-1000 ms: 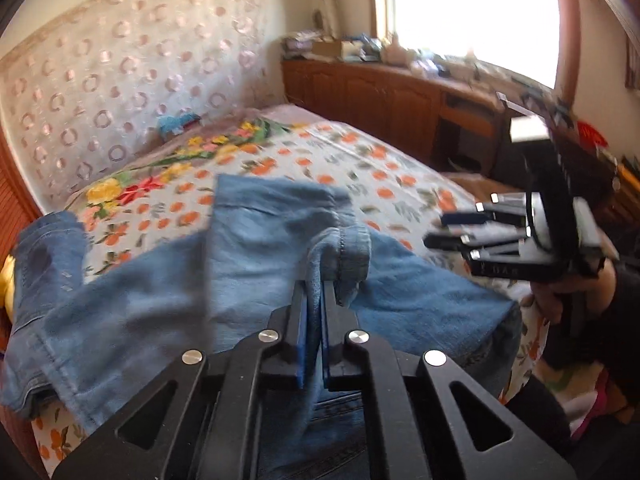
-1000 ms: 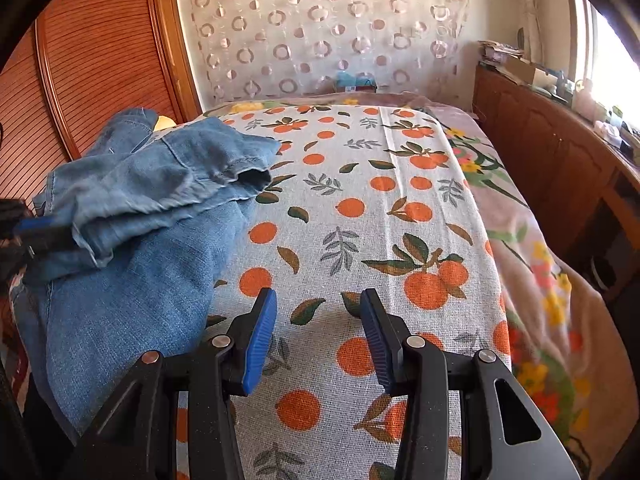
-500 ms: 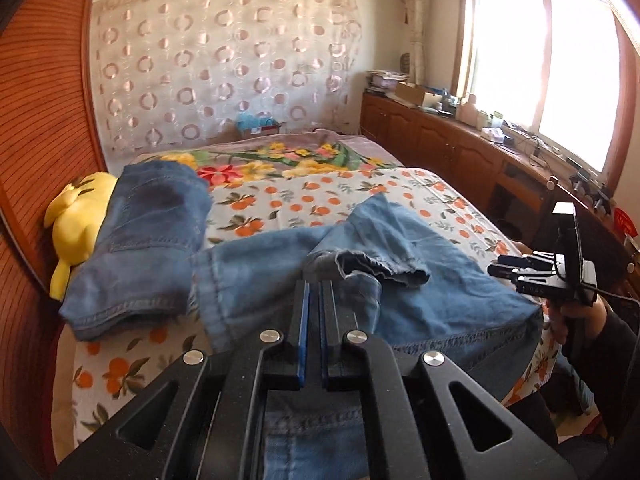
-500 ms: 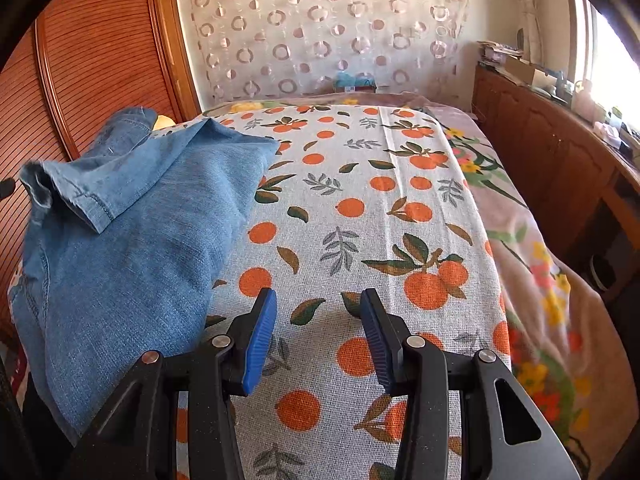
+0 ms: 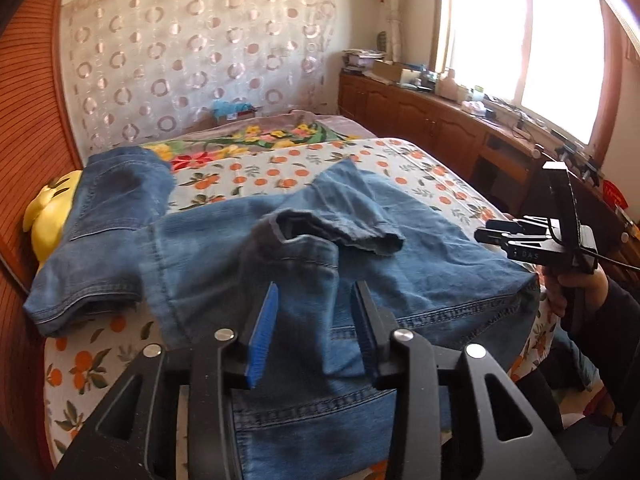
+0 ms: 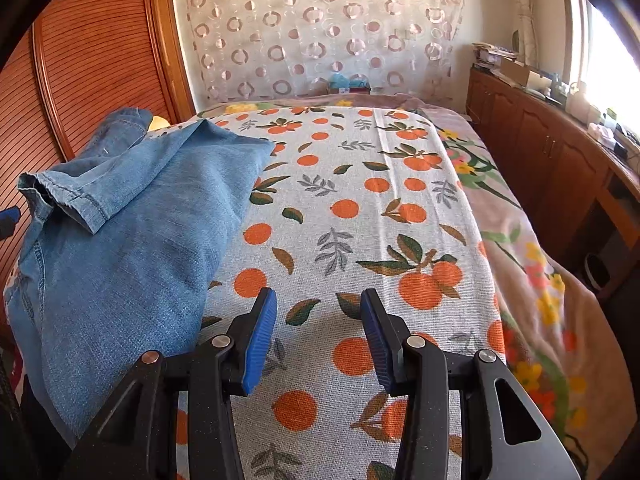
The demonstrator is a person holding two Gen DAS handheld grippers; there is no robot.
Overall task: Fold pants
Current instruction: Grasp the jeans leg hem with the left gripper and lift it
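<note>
Pants (image 5: 400, 268) drape off your bed edge (image 5: 100, 344), lower part cut off; left gripper (image 5: 314, 320) and right gripper (image 6: 318, 336) spread, empty.

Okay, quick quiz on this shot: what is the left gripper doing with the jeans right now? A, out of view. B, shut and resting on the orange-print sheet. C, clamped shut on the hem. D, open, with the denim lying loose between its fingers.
D: the left gripper has its blue pads spread apart, and the jeans lie slack between them on the bed, ungripped.
</note>
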